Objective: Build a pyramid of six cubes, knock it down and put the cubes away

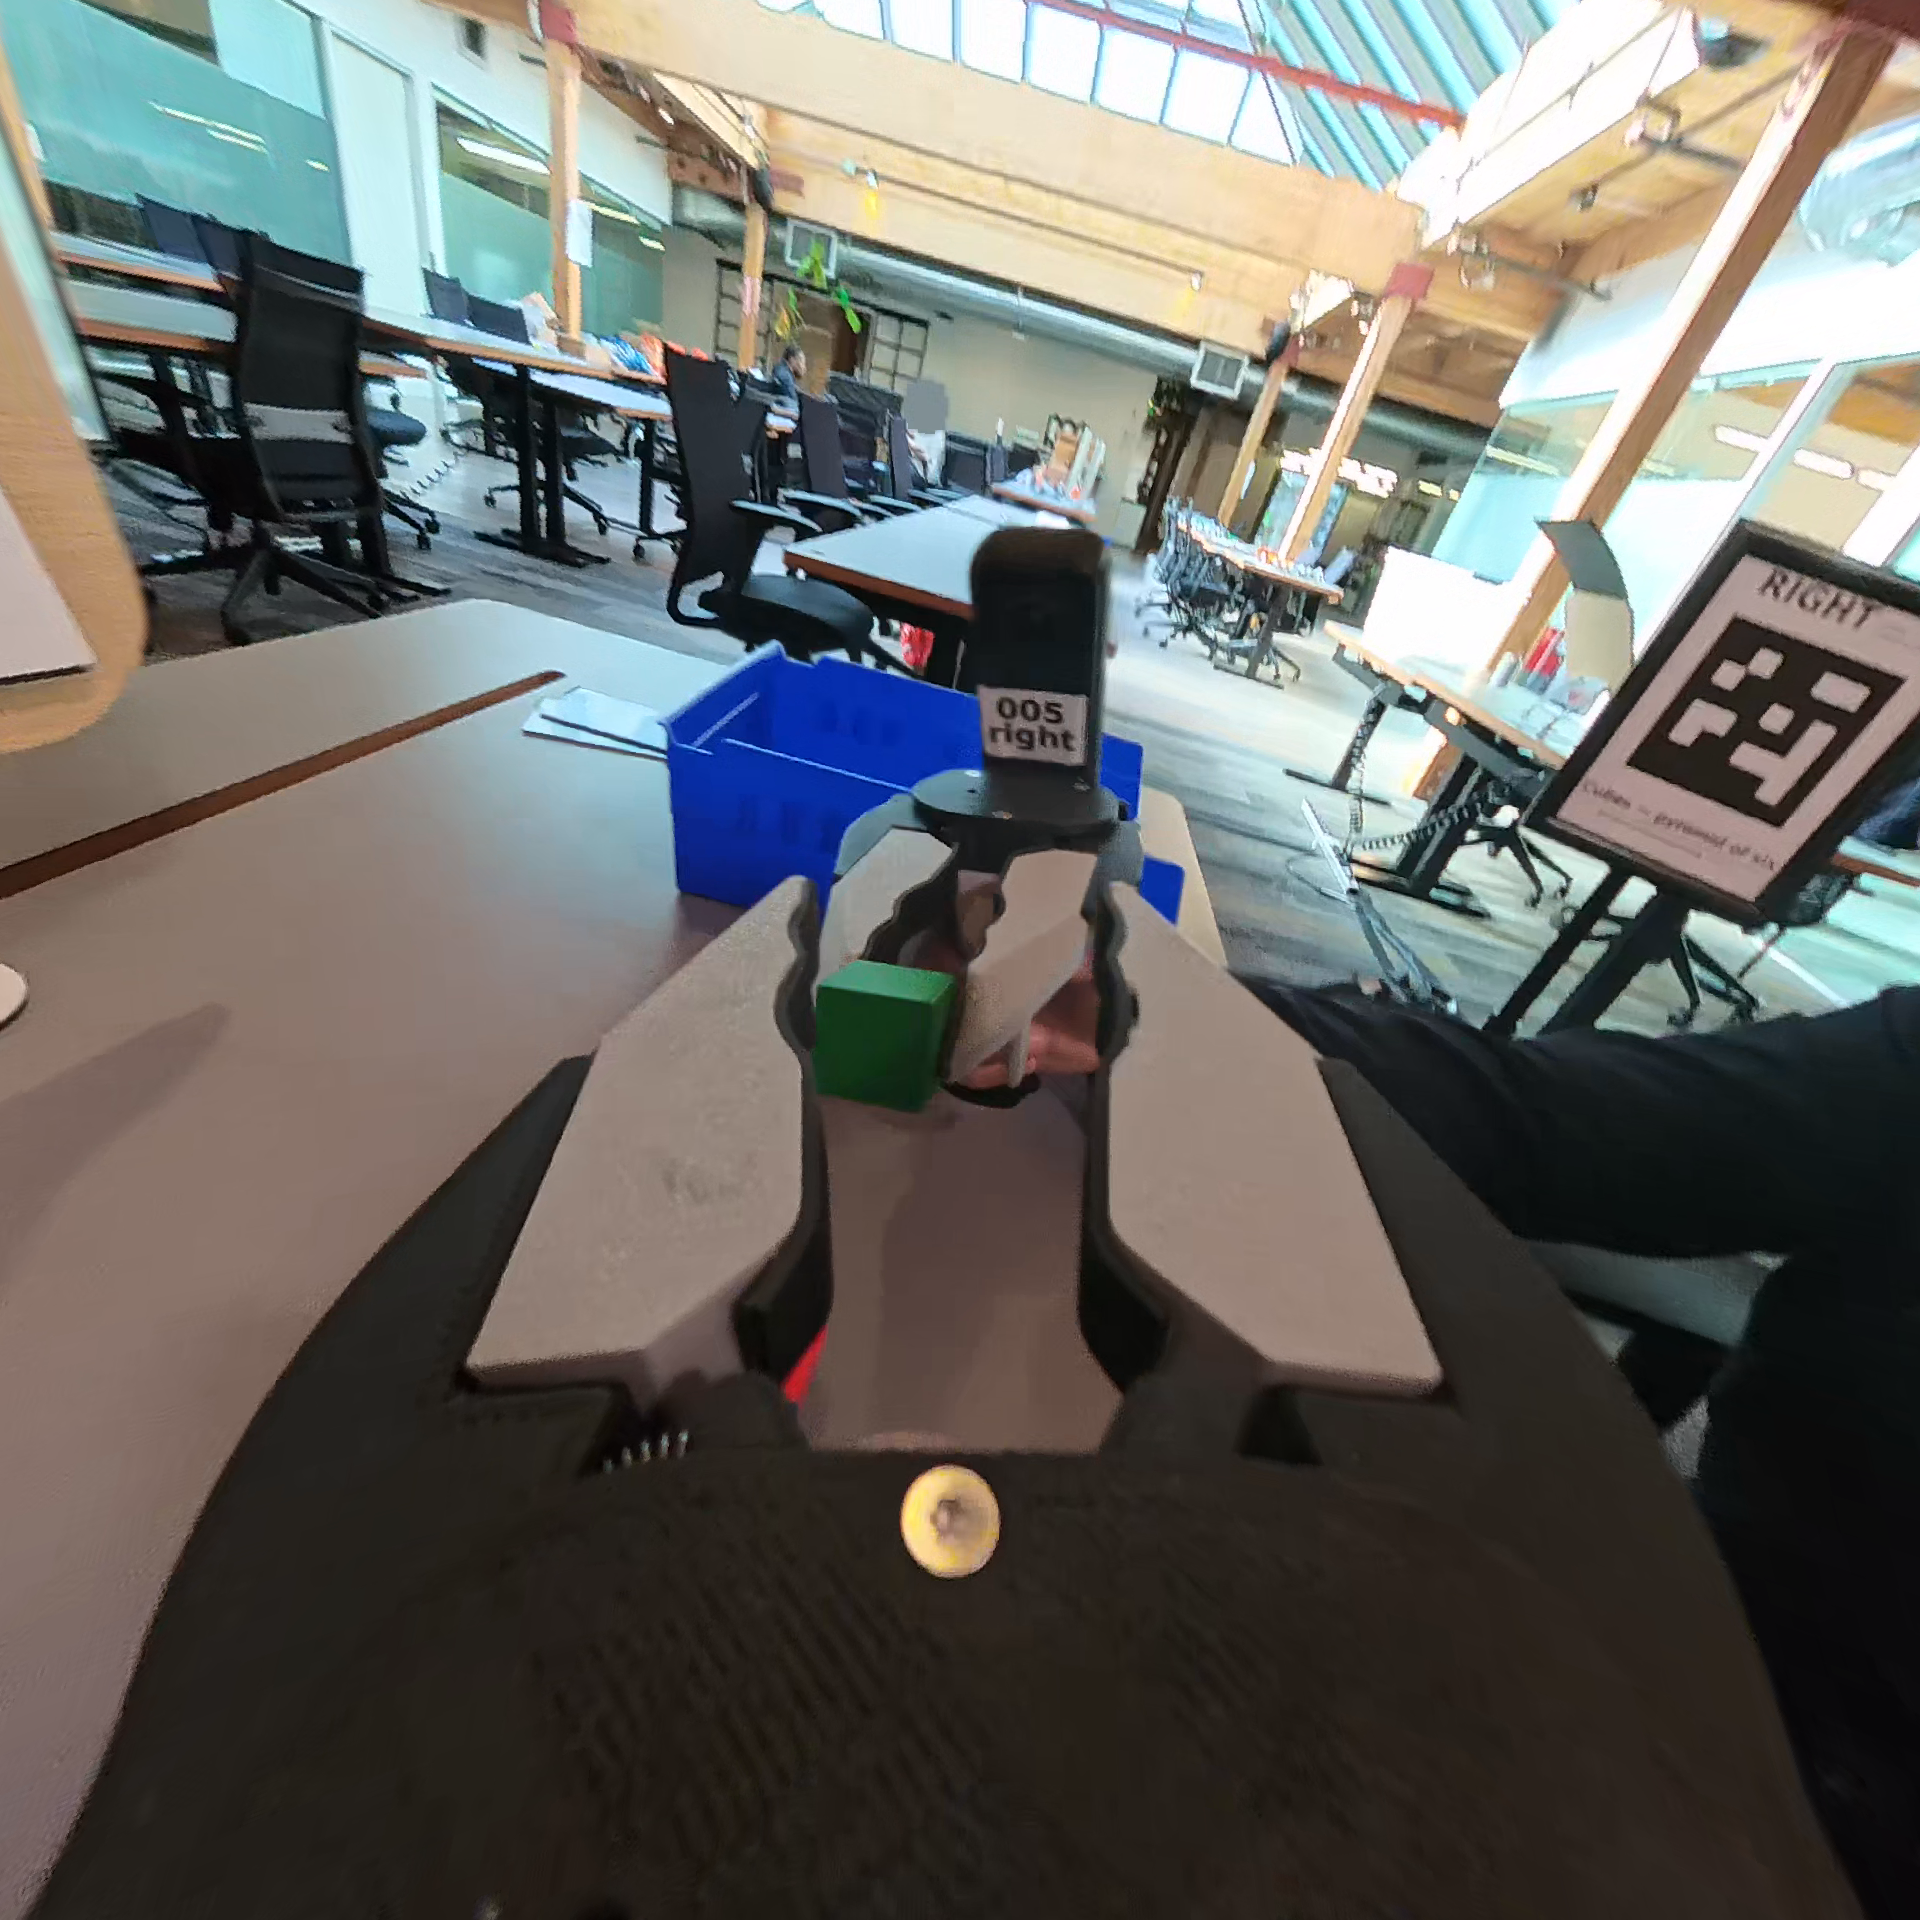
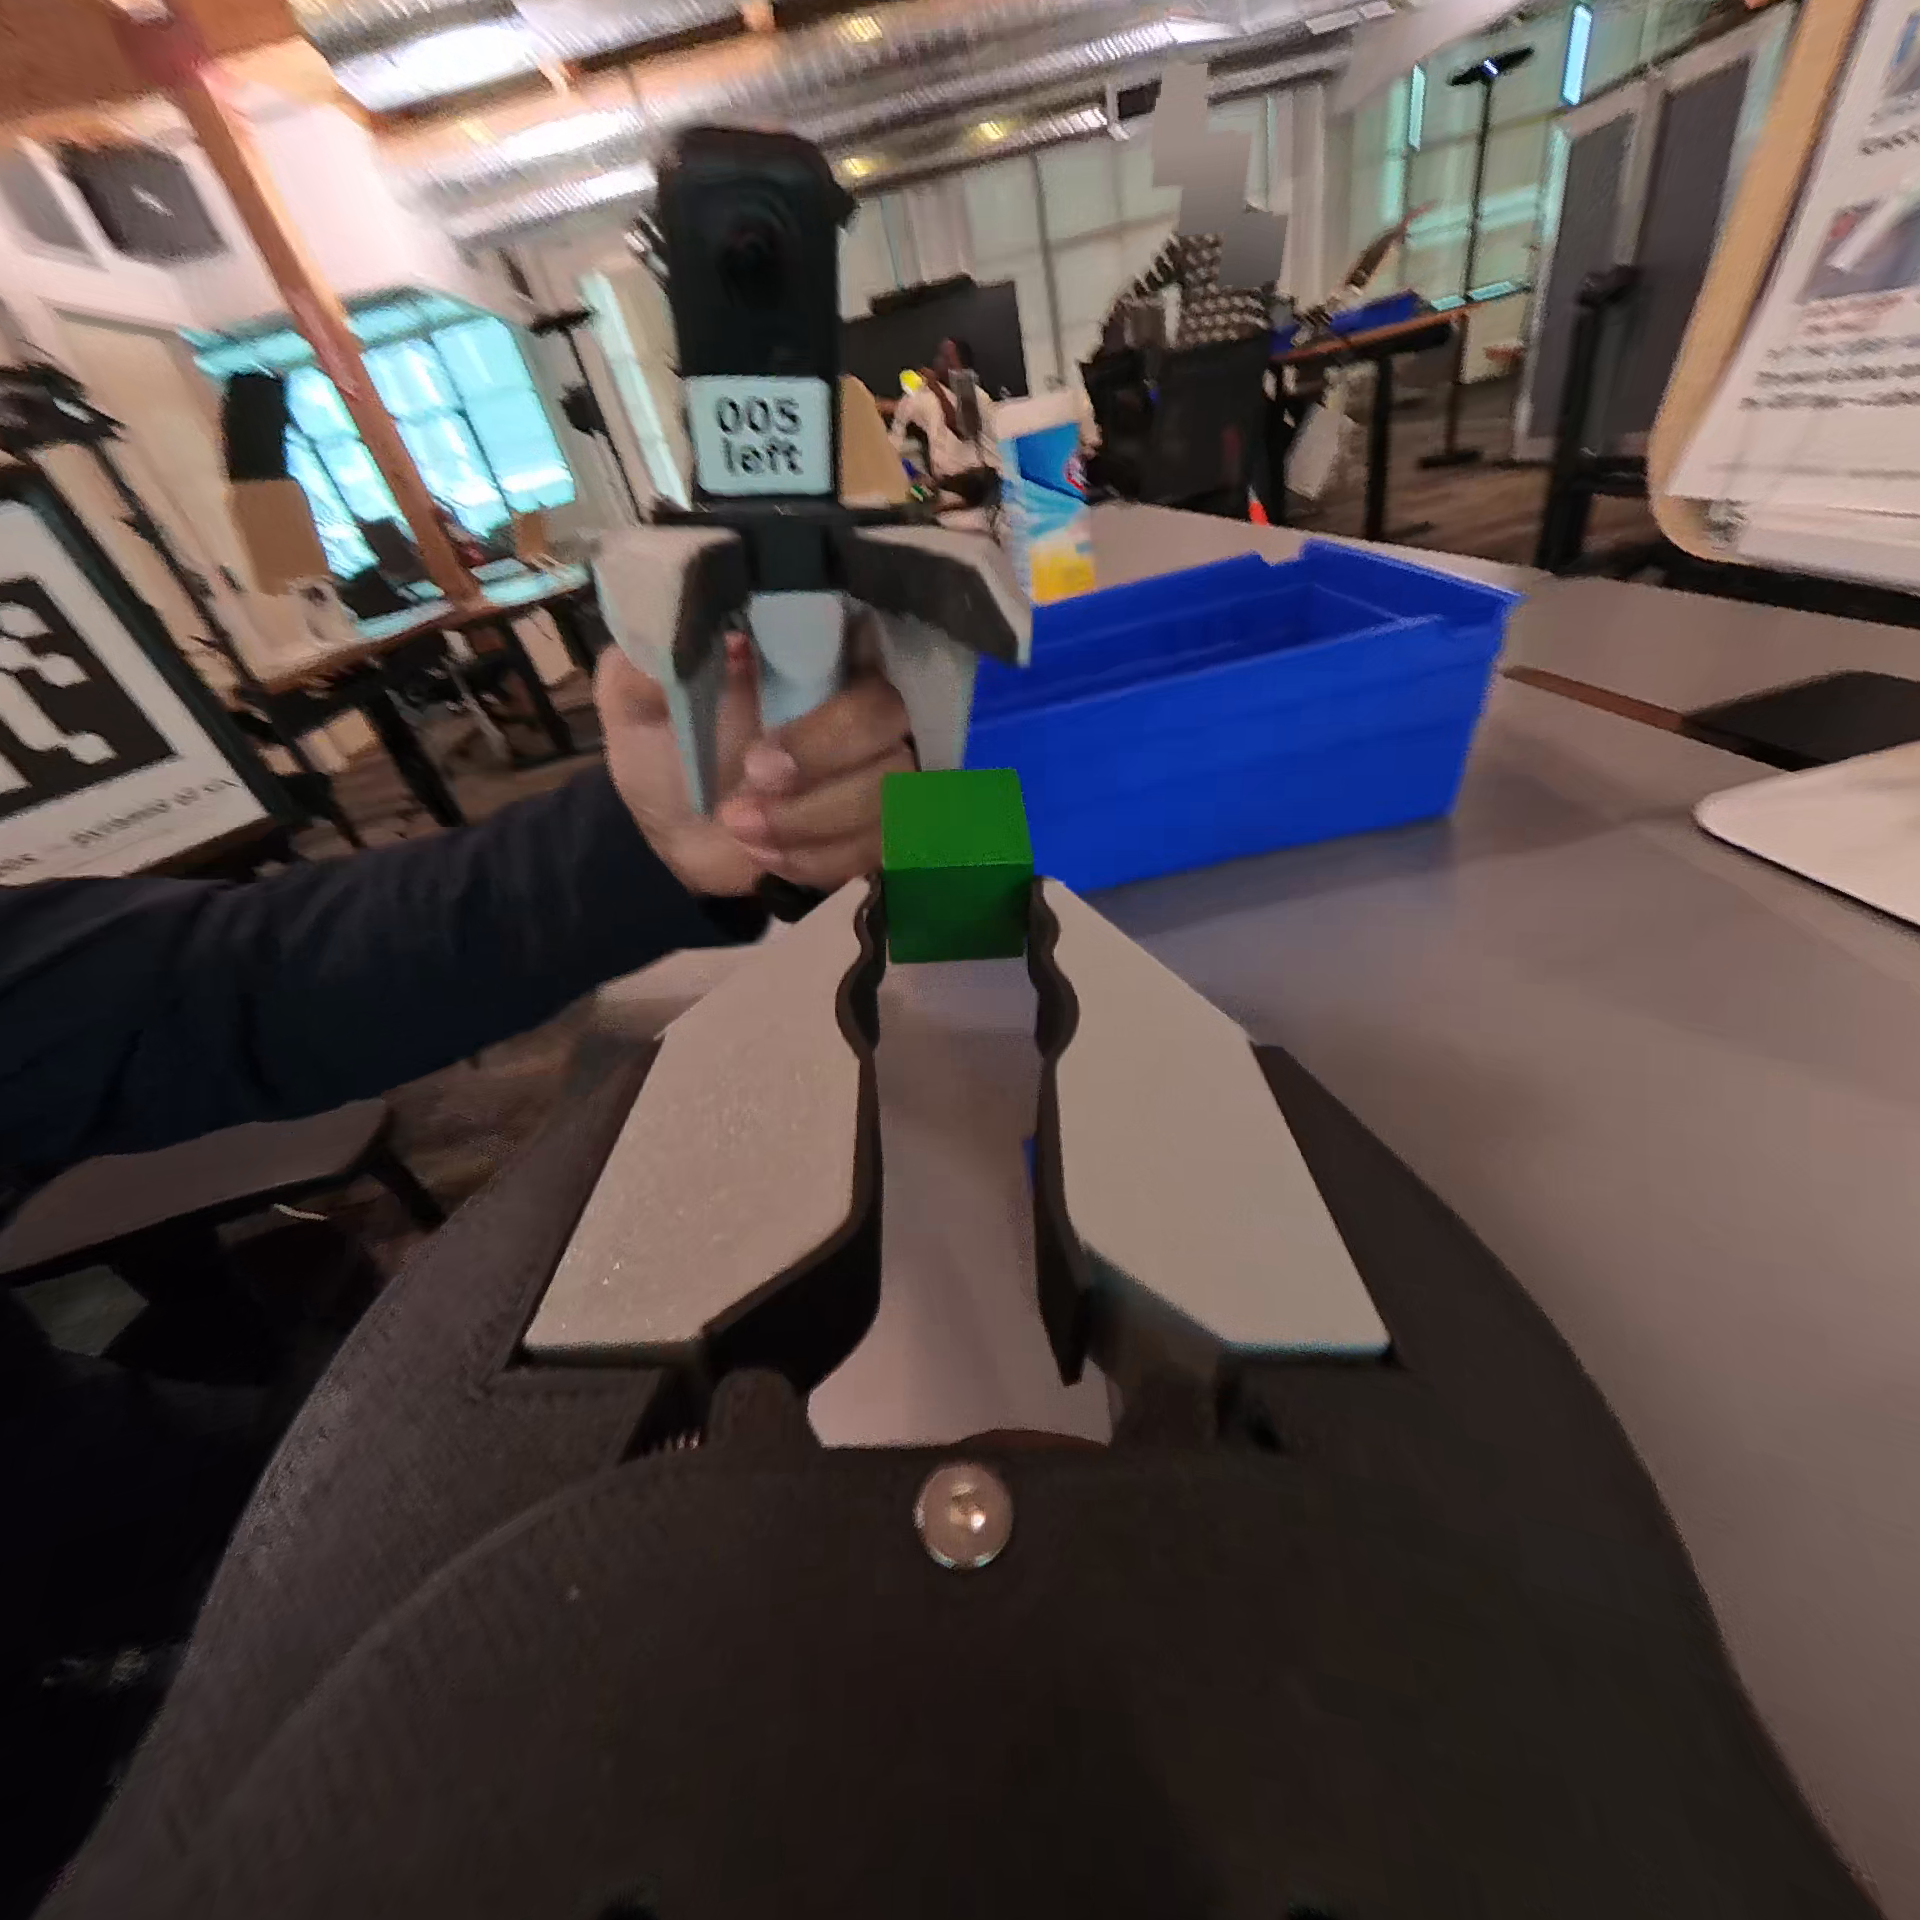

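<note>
A wide, smooth grey counter point(image 1: 343, 935) with a thin dark brown seam running across it is filling the lower half of both views. A rectangular blue plastic bin point(image 1: 769, 790) with an open top is sitting directly on the counter, toward its far edge. Some flat white sheets of paper point(image 1: 597, 717) are lying on the counter just beside the bin. In the right wrist view, the same blue bin point(image 2: 1247, 727) is resting on the grey surface point(image 2: 1455, 987), and a flat white rounded object point(image 2: 1829, 831) is lying near the right edge, well apart from the bin.
</note>
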`<state>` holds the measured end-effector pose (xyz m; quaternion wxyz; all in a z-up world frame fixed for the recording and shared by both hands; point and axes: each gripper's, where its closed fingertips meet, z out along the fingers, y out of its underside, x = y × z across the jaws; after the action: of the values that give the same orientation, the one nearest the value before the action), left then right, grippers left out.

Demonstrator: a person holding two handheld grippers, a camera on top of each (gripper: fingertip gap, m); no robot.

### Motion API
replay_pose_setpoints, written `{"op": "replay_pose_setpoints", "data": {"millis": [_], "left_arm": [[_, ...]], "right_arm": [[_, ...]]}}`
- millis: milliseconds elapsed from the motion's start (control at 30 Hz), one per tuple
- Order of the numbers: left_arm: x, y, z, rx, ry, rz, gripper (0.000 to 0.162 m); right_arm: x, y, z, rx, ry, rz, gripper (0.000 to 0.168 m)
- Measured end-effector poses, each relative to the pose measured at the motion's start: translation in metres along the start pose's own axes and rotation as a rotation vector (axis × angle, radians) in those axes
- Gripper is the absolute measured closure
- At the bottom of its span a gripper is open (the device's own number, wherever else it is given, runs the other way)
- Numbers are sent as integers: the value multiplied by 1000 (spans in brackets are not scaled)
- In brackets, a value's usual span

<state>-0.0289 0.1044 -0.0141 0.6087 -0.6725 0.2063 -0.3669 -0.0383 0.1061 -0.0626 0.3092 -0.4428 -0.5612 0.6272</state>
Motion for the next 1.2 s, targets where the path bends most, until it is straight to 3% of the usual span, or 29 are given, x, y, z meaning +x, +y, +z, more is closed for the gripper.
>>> {"op": "replay_pose_setpoints", "data": {"millis": [133,333,500,633,800,1200], "left_arm": [[-32,14,-5,11,-88,-68,111],[-72,55,-9,-14,-176,-147,116],[-75,75,-5,-108,-231,-75,118],[-83,74,-10,-145,-376,67,117],[-93,82,-17,-146,-407,-41,111],[-101,81,-25,-124,-441,-70,114]], "right_arm": [[21,22,-8,-152,115,-81,144],[31,60,-15,-340,120,-91,144],[30,82,-20,-446,97,-92,144],[27,94,-20,-515,86,-113,144],[29,106,-20,-575,93,-121,144],[39,127,-24,-690,147,-145,144]]}}
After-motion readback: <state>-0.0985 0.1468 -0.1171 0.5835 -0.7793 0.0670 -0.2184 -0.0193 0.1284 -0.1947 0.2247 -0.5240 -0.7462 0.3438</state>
